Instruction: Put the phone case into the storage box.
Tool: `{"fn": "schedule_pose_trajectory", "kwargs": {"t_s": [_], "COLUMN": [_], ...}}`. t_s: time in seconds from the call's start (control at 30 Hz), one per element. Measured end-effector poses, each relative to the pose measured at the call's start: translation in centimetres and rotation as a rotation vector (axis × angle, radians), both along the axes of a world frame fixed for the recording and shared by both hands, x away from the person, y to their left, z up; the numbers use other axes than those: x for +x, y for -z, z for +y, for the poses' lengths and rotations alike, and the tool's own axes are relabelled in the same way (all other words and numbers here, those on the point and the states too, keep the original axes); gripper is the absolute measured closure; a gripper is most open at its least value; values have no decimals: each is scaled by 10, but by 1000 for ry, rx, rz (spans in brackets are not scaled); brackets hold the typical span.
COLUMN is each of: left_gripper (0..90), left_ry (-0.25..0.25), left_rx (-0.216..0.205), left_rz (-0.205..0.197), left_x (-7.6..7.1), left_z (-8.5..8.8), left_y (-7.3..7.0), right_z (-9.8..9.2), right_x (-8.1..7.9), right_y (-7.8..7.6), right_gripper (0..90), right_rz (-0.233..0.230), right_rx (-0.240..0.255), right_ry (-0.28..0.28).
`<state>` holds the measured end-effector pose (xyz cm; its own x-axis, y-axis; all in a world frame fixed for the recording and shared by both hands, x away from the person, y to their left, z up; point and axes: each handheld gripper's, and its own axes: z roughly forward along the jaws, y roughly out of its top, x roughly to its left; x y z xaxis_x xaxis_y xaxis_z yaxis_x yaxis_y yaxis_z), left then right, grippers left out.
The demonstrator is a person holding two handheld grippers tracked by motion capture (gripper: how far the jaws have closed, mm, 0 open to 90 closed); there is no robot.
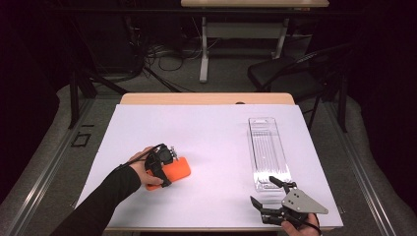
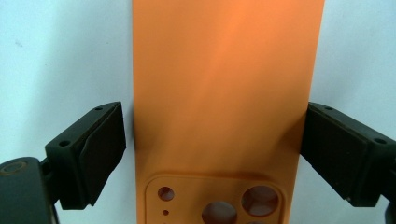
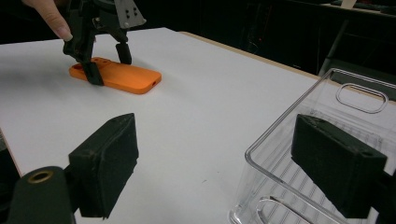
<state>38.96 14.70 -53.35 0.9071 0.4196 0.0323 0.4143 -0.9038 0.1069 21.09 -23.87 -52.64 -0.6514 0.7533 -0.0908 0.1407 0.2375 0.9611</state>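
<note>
The white table (image 1: 211, 132) carries two things: a long clear plastic tray (image 1: 268, 152) on the right half, lying lengthwise away from the person, and an orange phone case (image 1: 172, 172) on the left half near the front edge, flat with its back and camera holes facing up. The step in hand looks like taking hold of the case across its width, probably to carry it over to the tray. The left gripper (image 1: 164, 164) stands over the case, and in the left gripper view its two jaws straddle the long sides of the case (image 2: 224, 93) near the camera cut-out; both pads sit at or just off the edges, with a thin dark line at the left one, so I cannot tell whether they press yet. To do this well, the jaws should close squarely on the side walls, low enough to catch the rim and not skid off it, since the shell looks thin and springy. The right gripper (image 1: 270, 194) waits at the near end of the tray with its jaws spread wide and nothing between them; one jaw hangs over the tray's corner (image 3: 261, 154), and it would do best to stay clear.
</note>
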Motion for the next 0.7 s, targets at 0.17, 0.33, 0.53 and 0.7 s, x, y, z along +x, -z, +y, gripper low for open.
{"fn": "schedule_pose_trajectory", "kwargs": {"t_s": [0.17,0.33,0.53,0.7], "left_gripper": [91,92,92,84], "left_ry": [-7,-20,-36,-33], "left_rx": [-4,4,17,29], "left_rz": [12,35,60,69], "left_x": [1,4,7,9], "left_z": [0,0,-1,-3], "left_y": [1,1,2,3], "right_z": [0,1,1,0], "right_x": [0,0,0,0], "right_y": [0,0,1,1], "right_gripper": [143,143,143,143], "right_rz": [1,3,3,3], "right_rx": [0,-1,-4,-6], "right_ry": [-2,-5,-6,-6]}}
